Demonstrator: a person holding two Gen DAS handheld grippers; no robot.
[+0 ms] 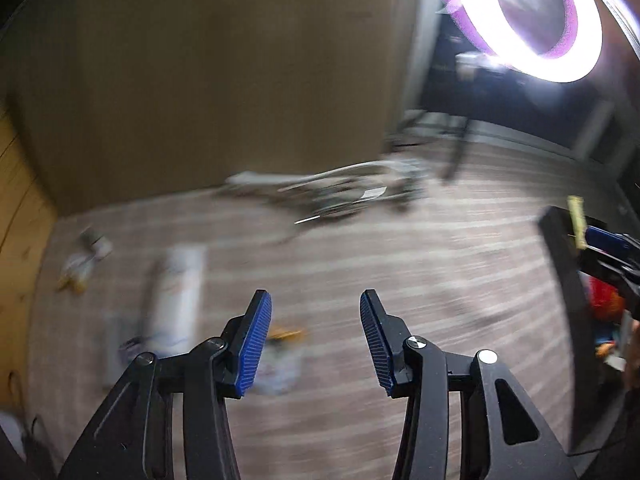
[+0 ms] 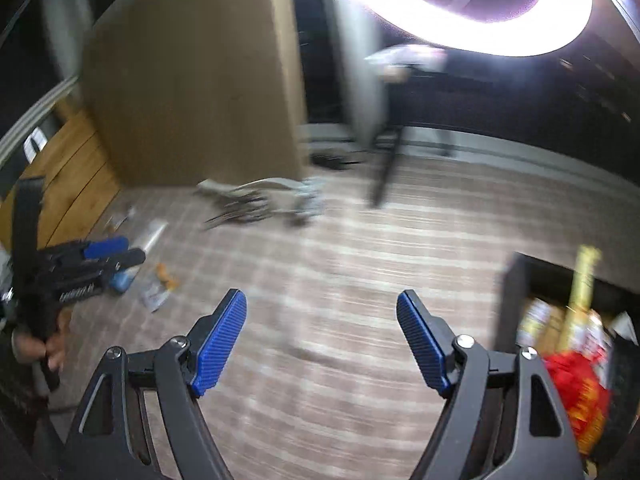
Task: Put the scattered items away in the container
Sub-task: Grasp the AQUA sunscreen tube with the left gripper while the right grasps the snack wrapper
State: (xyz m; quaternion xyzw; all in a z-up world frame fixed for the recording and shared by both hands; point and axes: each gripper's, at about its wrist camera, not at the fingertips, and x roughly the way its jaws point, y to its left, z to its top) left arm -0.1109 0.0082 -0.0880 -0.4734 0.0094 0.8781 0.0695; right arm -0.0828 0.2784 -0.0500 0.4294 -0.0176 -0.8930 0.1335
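Low in the left wrist view, the left gripper (image 1: 316, 312) hangs above a striped carpet (image 1: 400, 260) with its blue-padded jaws spread apart and nothing between them. Both views are smeared by motion blur, so small items are hard to name. At the lower left of that frame lie several scattered items: a long pale packet (image 1: 176, 300), a small white and yellow wrapper (image 1: 80, 268) further left near the wooden wall panel (image 1: 200, 80), and a pale packet with an orange patch (image 1: 280, 356) just behind the left finger. At the right edge stands the dark container (image 1: 560, 264), with the right gripper (image 1: 608, 248) over it, seen only in part. From the right wrist view, the right gripper (image 2: 322, 328) also has its jaws wide apart and empty above the carpet (image 2: 340, 260). The container (image 2: 516, 300) sits at the lower right of this frame, already holding a red and orange bag (image 2: 580, 396) and a tall yellow packet (image 2: 584, 280) that sticks up past its rim. At the left edge the left gripper (image 2: 116, 252) appears, held by a hand (image 2: 40, 350), with a blue and white packet (image 2: 154, 296) and an orange piece (image 2: 166, 274) on the floor just beside it. A bright ring light (image 2: 480, 12) glares at the top, and a tangle of pale and dark objects (image 2: 260, 200) lies on the carpet at mid frame, near the wooden panel.
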